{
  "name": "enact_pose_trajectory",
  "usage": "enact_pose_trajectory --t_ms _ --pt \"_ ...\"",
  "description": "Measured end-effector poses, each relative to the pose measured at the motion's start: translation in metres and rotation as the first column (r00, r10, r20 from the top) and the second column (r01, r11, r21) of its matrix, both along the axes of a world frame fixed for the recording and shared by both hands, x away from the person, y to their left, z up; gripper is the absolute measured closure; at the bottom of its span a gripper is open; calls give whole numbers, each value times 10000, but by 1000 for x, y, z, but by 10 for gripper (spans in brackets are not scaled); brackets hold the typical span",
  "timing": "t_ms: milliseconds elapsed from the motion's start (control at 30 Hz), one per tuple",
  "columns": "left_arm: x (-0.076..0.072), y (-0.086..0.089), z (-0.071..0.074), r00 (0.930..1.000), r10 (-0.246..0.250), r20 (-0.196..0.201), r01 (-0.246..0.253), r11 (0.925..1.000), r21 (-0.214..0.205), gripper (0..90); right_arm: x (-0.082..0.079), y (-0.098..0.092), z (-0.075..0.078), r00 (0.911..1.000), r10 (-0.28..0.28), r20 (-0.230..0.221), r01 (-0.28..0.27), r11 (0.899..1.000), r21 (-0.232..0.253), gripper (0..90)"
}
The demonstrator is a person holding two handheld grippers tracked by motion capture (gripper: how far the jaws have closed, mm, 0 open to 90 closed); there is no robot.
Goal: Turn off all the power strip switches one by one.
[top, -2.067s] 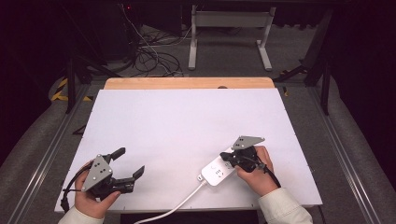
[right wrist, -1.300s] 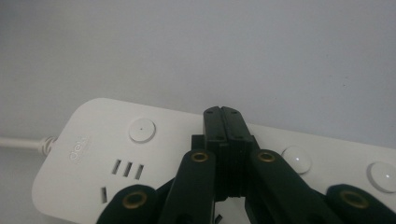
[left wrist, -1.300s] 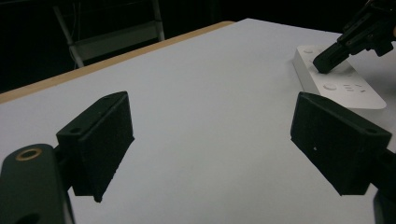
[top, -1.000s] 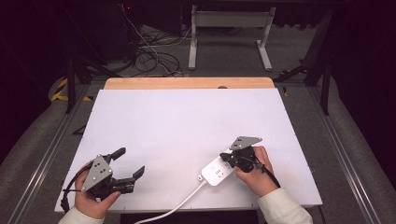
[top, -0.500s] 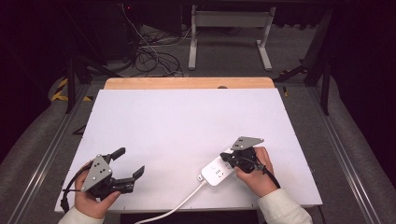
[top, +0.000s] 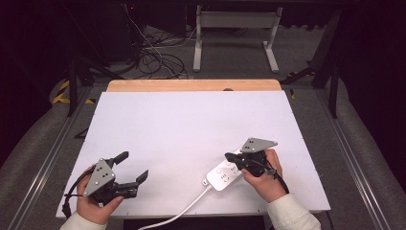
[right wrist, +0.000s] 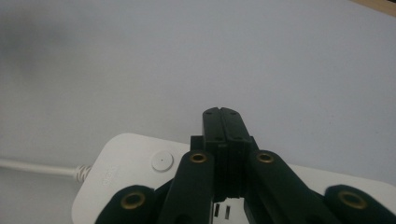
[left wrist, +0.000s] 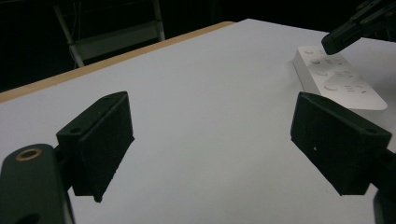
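Hovering over the power strip (top: 224, 175) with the right gripper (top: 229, 156), jaws pressed together with nothing between them; right gripper view shows the 2 tips flush against each other above the strip's top face, just past its round button (right wrist: 161, 161). Can't tell from any view whether the tips actually touch the strip or sit just above it. Strip lies at the near right of the white table (top: 191, 124), angled, its cord (top: 177, 211) running off the near edge. Left gripper (top: 133, 168) sits at the near left, well apart from the strip, jaws spread wide and empty, aimed across the table toward it. My read: work is at an early stage. Right claw looks lined up to press or poke something on the strip, maybe the button, but nothing visible says a press has landed. No plug in any of the sockets. Left side: idle, untouched by the job so far.
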State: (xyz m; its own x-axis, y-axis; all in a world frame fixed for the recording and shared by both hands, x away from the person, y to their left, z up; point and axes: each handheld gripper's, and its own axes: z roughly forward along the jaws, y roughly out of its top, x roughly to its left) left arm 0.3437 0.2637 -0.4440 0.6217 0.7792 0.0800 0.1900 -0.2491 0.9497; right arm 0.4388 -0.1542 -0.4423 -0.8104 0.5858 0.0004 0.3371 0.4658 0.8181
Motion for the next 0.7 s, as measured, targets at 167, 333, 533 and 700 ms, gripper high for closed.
enact_pose_trajectory --t_ms 167,333,533,700 --pt "0 0 0 10000 2 16 -2 10000 -5 136 2 -3 2 9998 -126 159 127 9999 -90 900" --pt "0 1 0 10000 -2 1 2 10000 8 136 8 -18 9 9973 -702 232 702 9975 0 900" --pt "0 0 0 10000 7 25 -7 10000 -4 136 13 -33 10 9930 -1165 217 1163 9931 115 900" --pt "0 1 0 10000 -8 22 8 10000 33 136 16 -34 6 9919 -1260 175 1261 9920 -73 900"
